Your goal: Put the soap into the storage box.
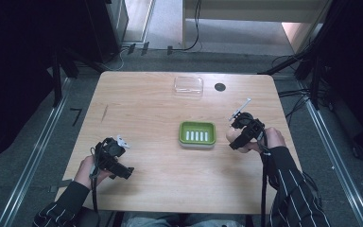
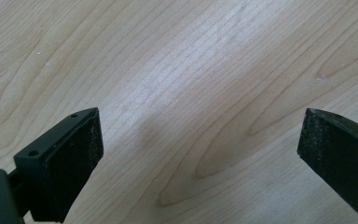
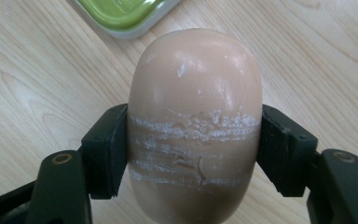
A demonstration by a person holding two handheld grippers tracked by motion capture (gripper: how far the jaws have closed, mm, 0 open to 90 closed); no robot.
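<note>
Left black two-jaw gripper (image 1: 117,145), jaws wide apart, hovers well left of the green rectangular plastic dish (image 1: 197,134); right black two-jaw gripper (image 1: 237,137), jaws clamped, sits just right of it.

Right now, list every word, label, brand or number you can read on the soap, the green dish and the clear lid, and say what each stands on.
None can be read.
Soap bar, held between the right gripper fingers: scuff marks, no lettering.
Green soap dish: plain ridges.
Clear lid: no print legible.
Dark round mark on the table: no text.
</note>
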